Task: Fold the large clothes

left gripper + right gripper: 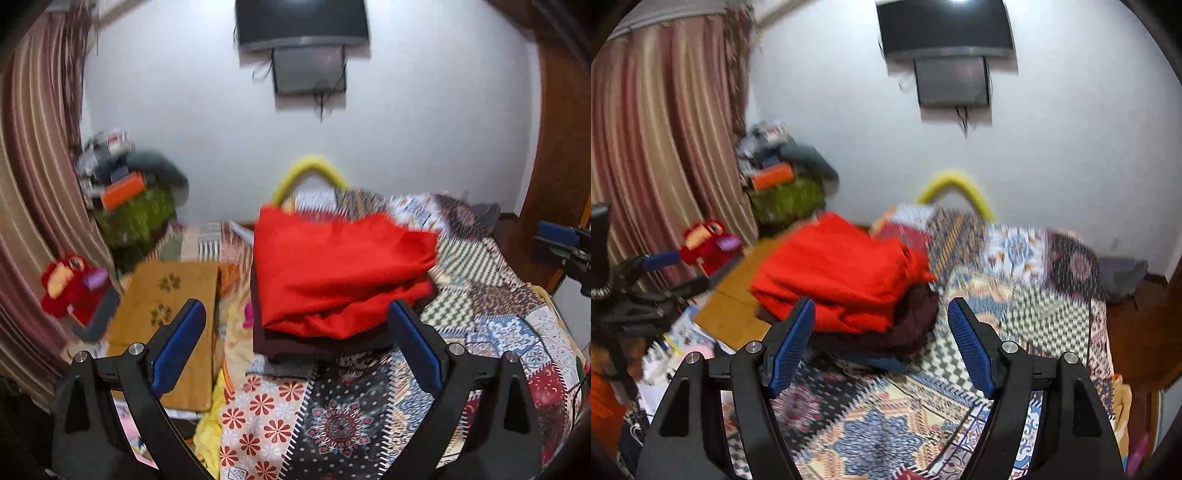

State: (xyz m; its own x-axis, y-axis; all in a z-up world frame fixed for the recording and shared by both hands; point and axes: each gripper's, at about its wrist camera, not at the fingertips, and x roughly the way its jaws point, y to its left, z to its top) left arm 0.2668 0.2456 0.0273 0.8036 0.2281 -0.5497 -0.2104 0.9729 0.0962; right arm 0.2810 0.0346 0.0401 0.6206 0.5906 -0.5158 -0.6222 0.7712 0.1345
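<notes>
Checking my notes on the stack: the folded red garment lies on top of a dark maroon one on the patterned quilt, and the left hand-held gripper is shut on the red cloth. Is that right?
Not quite. The folded red garment does top the dark maroon garment on the patterned patchwork quilt, but the left wrist view shows the left hand-held gripper open, holding nothing.

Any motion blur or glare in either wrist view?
Left wrist: tongs sharp; red garment and shelf clutter smeared; fisheye bends the curtain. Right wrist: quilt heavily blurred; bright ceiling glare above the TV.
</notes>
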